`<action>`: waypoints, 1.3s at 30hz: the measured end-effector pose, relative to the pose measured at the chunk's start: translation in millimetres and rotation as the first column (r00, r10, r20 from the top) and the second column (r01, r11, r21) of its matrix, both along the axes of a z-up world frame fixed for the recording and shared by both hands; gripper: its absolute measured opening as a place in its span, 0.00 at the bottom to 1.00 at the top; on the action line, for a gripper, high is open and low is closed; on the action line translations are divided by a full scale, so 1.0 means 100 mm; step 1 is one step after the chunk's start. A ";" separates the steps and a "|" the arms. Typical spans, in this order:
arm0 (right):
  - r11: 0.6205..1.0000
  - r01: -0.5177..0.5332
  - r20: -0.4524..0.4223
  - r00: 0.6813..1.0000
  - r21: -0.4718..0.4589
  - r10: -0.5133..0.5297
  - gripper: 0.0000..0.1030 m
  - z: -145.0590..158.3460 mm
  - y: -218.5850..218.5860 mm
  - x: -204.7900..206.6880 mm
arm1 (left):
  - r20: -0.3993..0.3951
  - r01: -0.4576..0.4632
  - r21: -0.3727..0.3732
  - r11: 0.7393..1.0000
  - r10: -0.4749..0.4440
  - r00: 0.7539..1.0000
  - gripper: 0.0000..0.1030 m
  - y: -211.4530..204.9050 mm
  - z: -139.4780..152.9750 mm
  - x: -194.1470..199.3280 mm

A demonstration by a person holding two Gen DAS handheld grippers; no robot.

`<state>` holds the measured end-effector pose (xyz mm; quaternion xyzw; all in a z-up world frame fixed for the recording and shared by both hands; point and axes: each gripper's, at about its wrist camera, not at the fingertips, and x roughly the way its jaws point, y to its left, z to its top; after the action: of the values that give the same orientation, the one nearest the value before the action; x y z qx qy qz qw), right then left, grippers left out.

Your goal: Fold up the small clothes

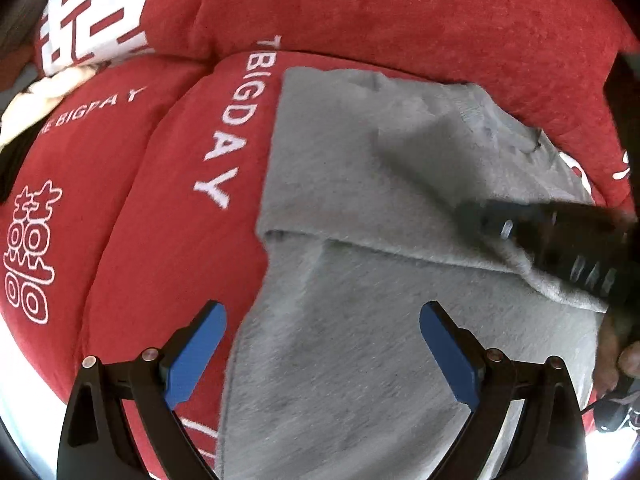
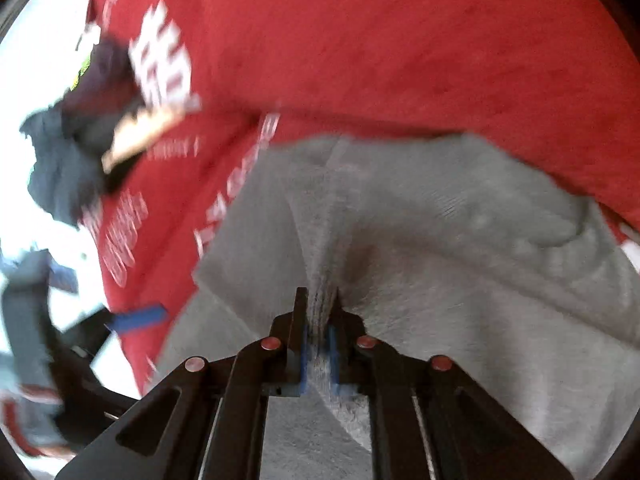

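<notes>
Grey garment: lies on red bedding, part-folded.
Right gripper: clenched on a fold, at 3 o'clock.
Left gripper: released, hovering above.
Advice: carry the fold across evenly, edges aligned.

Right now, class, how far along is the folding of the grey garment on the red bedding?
Done: one fold, since an upper layer of the grey garment overlaps the lower.
In hand: the right gripper is shut on a pinched ridge of cloth; the left gripper is open above it.
Left: laying that part flat on the red bedding.
</notes>
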<state>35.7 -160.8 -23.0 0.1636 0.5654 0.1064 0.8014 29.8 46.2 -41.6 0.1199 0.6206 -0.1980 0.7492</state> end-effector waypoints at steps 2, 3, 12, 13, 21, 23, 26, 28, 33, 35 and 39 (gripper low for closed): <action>0.999 -0.025 -0.025 0.999 -0.026 0.025 0.31 -0.02 0.11 -0.04 | 0.000 0.001 -0.013 1.000 -0.001 1.000 0.95 0.03 0.03 0.02; 1.000 -0.025 -0.014 1.000 -0.013 0.025 0.43 0.02 0.11 -0.12 | 0.002 0.004 -0.023 1.000 -0.004 1.000 0.95 0.03 0.05 0.05; 0.851 0.483 -0.135 0.875 0.203 -0.465 0.48 0.18 -1.01 -1.40 | 0.057 0.054 -0.098 0.994 -0.048 0.997 0.95 -0.42 0.22 0.28; 0.794 0.563 -0.167 0.826 0.229 -0.538 0.48 0.16 -1.18 -1.63 | 0.059 0.055 -0.086 0.995 -0.050 0.997 0.95 -0.48 0.17 0.29; 0.339 0.850 -0.361 0.488 0.402 -0.795 0.47 -0.34 -1.88 -2.86 | 0.075 0.034 0.065 0.997 -0.038 0.996 0.95 -0.69 -0.25 0.37; 0.273 0.861 -0.366 0.443 0.430 -0.818 0.37 -0.43 -1.97 -2.90 | 0.071 0.037 0.079 0.996 -0.042 0.997 0.95 -0.71 -0.23 0.37; 0.190 0.865 -0.367 0.384 0.465 -0.848 0.08 -0.46 -2.10 -2.99 | 0.072 0.050 0.084 0.995 -0.056 0.996 0.95 -0.76 -0.18 0.33; 0.238 0.849 -0.306 0.411 0.471 -0.859 0.08 -0.33 -2.15 -3.04 | 0.072 0.060 0.093 0.994 -0.067 0.995 0.95 -0.77 -0.20 0.28; 0.412 0.834 -0.285 0.522 0.366 -0.804 0.08 -0.40 -2.10 -2.98 | 0.085 0.063 0.092 0.994 -0.071 0.994 0.95 -0.75 -0.21 0.22; 0.448 0.823 -0.280 0.548 0.350 -0.788 0.08 -0.42 -2.08 -2.99 | 0.085 0.068 0.096 0.993 -0.076 0.993 0.95 -0.69 -0.18 0.22; 0.458 0.824 -0.285 0.551 0.333 -0.785 0.09 -0.34 -1.98 -3.08 | 0.079 0.071 0.122 0.990 -0.081 0.994 0.95 -0.52 -0.14 0.25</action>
<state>-272.8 -359.1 -57.1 0.5877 0.4176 -0.1703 0.6718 54.8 -5.8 -55.5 0.1961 0.5942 -0.1836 0.7581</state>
